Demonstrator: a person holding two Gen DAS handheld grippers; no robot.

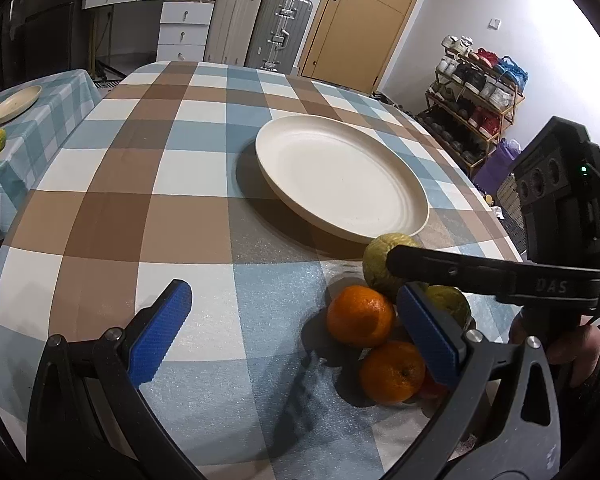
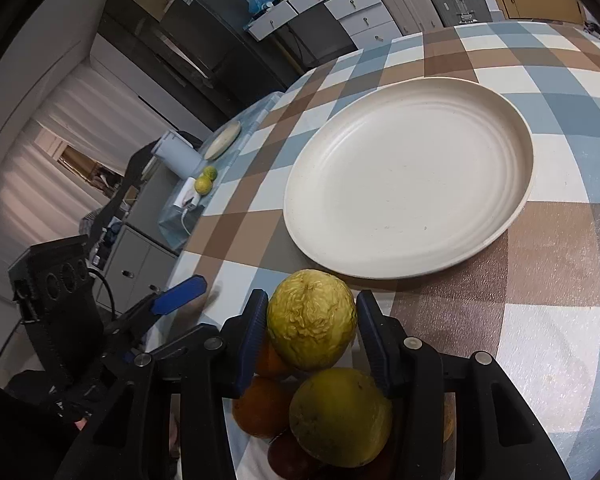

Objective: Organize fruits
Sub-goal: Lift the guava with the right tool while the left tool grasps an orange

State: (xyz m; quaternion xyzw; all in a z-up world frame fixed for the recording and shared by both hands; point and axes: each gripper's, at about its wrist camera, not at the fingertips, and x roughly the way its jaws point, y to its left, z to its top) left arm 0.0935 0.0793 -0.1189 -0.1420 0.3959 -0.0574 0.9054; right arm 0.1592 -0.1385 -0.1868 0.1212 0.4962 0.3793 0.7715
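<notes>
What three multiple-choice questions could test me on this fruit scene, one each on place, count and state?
1. Where is the round cream plate?
A. on the checked tablecloth
B. on the floor
C. on the fruit

2. How many round orange citrus fruits lie in the left view?
A. none
B. two
C. five

3. What do the right gripper's jaws hold?
A. nothing
B. the plate
C. the wrinkled yellow-green fruit

Key: 1 A, it rests on the cloth; 2 B, two lie side by side; 3 C, both pads press its sides.
</notes>
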